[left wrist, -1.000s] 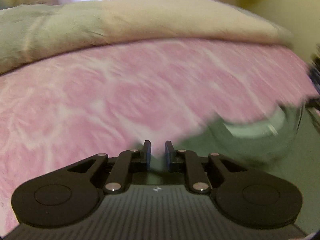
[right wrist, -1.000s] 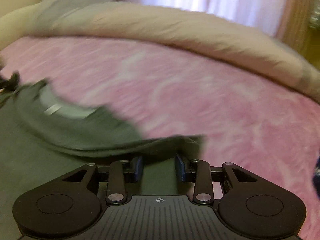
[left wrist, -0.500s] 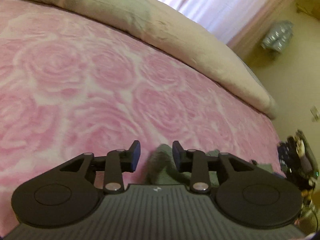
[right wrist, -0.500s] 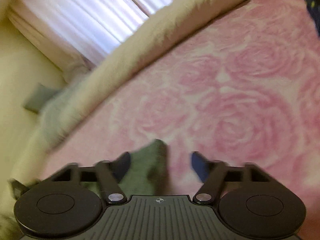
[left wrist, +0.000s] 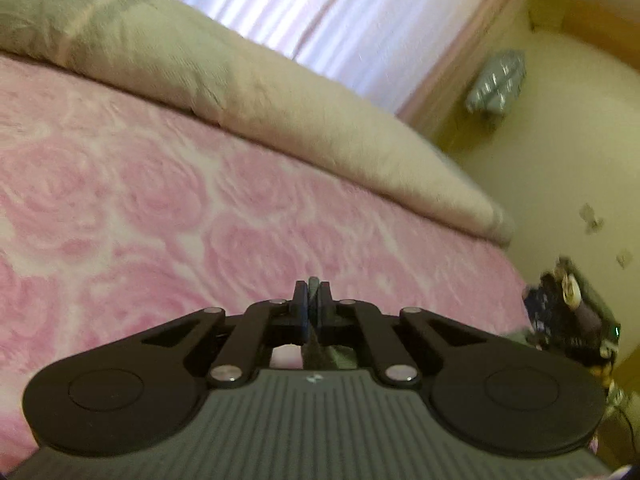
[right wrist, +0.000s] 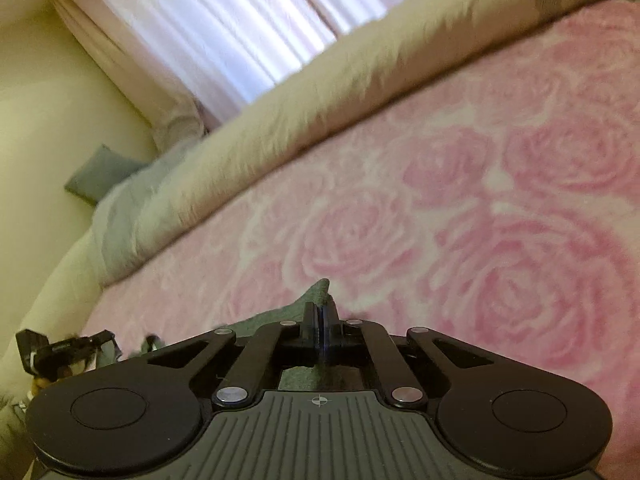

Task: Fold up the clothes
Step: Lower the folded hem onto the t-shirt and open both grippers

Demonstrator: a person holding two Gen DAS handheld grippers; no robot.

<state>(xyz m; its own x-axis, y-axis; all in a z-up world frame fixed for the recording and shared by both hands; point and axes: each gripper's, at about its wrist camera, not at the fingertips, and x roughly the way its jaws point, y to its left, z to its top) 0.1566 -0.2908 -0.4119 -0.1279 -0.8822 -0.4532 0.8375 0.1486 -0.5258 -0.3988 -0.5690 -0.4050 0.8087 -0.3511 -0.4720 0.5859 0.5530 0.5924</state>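
Bedroom, mid-fold: left gripper [left wrist: 313,300] pinched tight on a thin edge of the grey-green garment [left wrist: 316,350], jaws all but touching, a sliver of cloth poking out at 12 o'clock between the pads. Right gripper [right wrist: 321,322] clamped the same way, a pointed corner of the same garment [right wrist: 320,294] standing up just past the fingertips and the rest trailing off toward 7 o'clock under the tool body. Below both, the bed, spread with a pink rose blanket [left wrist: 160,208]; along its far side, a cream duvet [left wrist: 280,112] rolled up at 12 to 2 o'clock in the left view, with pale curtains [right wrist: 208,28] behind. Other handheld rig visible at 4 o'clock in the left view and 8 o'clock in the right. Bulk of the garment out of sight beneath the cameras, so its lie on the bed impossible to confirm. Likely risks: such shallow bites slipping free under a tug or a fast swing; uneven pull from the two sides skewing the fold line; hanging fabric dragging across the fuzzy blanket and bunching; a blind set-down leaving creases.
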